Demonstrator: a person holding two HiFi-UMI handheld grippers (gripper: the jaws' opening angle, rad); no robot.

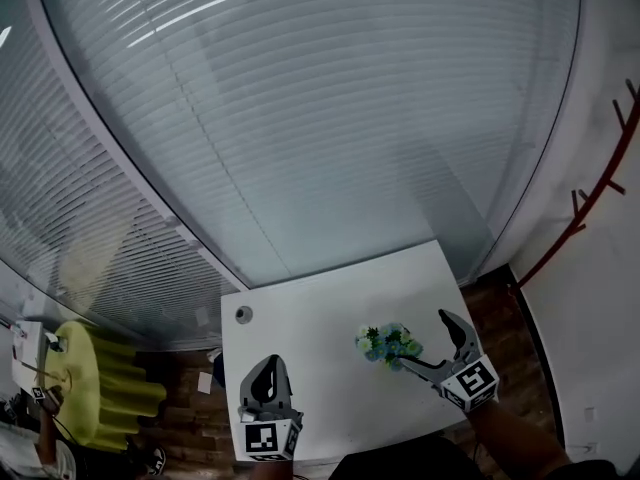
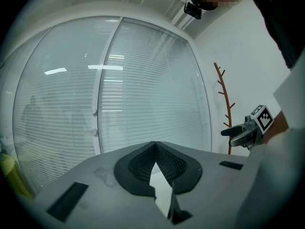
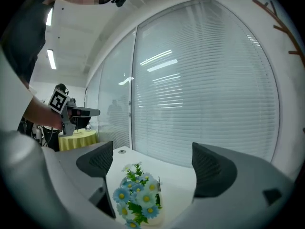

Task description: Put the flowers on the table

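A small bunch of blue and white flowers (image 1: 388, 344) in a pale pot stands on the white table (image 1: 330, 313) near its right front corner. My right gripper (image 1: 424, 340) is open just right of them. In the right gripper view the flowers (image 3: 137, 198) stand low between the wide-apart jaws of my right gripper (image 3: 153, 162), touching neither pad. My left gripper (image 1: 268, 383) hovers over the table's front left, shut with nothing in it. In the left gripper view my left gripper (image 2: 154, 149) has its pads pressed together, and the right gripper (image 2: 238, 133) shows far right.
A round grommet (image 1: 243, 314) sits in the table's far left corner. Window blinds (image 1: 300, 118) rise right behind the table. A yellow-covered round table (image 1: 95, 378) stands to the left, and a red coat rack (image 1: 585, 203) to the right. Brick floor shows around the table.
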